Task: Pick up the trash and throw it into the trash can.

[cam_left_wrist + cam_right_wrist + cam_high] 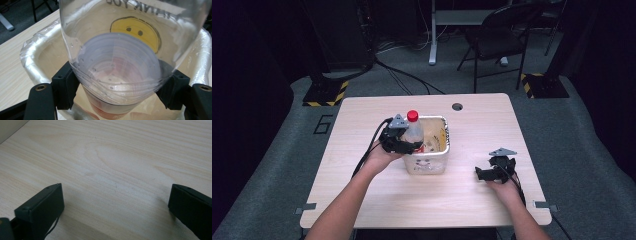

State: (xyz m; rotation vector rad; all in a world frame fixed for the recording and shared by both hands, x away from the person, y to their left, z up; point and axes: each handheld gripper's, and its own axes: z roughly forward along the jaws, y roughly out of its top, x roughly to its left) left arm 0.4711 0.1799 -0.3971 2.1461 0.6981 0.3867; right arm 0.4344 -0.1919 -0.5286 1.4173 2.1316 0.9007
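We saw the left gripper [404,145] clamped on a clear plastic bottle [413,131] with a red cap [412,115], holding it upright at the left rim of a white bin [439,162] lined with a plastic bag, near the middle of the high view. The right gripper [490,170] rested low over the bare table [472,120] at the lower right of that frame, jaws spread wide and holding nothing. We judged that the grip itself was the main risk: the bottle's wall is thin, smooth and curved, so a harder squeeze could buckle it and a lighter one could let it slide or twist between the pads. If the bottle was meant to go into the bin, its base could also catch on the rim or drag the loose liner, and the light bin might shift or tip, since nothing steadied it. The left gripper view gave us what the high view could not: both black pads pressed against opposite sides of the bottle [117,62] low on its body, droplets inside the wall, an orange label band below, and a yellow smiley print on the bag [35,47] behind. The high view alone showed us the cap and the bin's place on the table. The right gripper view showed wood grain on the table [120,157] between the parted jaws.
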